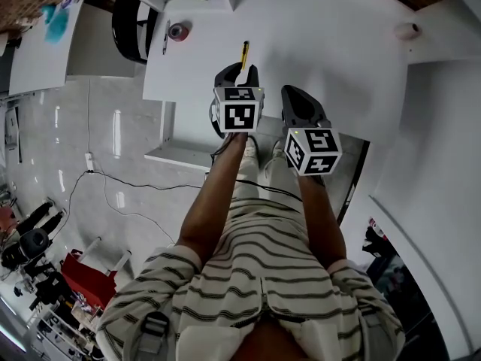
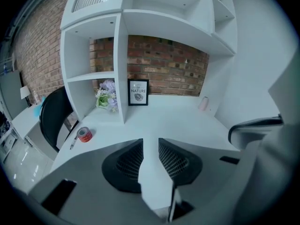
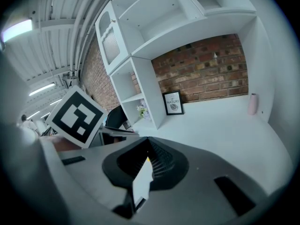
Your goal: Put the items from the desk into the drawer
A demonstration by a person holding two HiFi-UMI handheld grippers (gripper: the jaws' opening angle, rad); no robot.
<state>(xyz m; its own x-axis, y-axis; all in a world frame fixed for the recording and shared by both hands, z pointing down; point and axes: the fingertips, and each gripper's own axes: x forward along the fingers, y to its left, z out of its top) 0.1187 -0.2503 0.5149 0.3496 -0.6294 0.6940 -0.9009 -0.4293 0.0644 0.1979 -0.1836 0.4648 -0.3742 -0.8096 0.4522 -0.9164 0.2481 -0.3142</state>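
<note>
Left hand-held gripper: jaws parted by a narrow gap, released, only the white bench showing between them. Right hand-held gripper: jaws drawn together at the tips, clenched; a yellowish fleck at the seam is too small to identify. Both sit side by side at the centre of the head view, over the near edge of the bench. Slim yellow stick: seen against the bench just beyond the tips of the left hand-held gripper and in line with them; I cannot tell whether it touches them. Red tape roll: upper left of the head view, near the bench's left edge, with a pen just beside it. Pink cylinder: upright, at the upper right of the bench. Framed print: standing against the brick wall, just right of the shelf unit. Flowers: in that unit's lowest compartment. Black chair: at the bench's left end.
</note>
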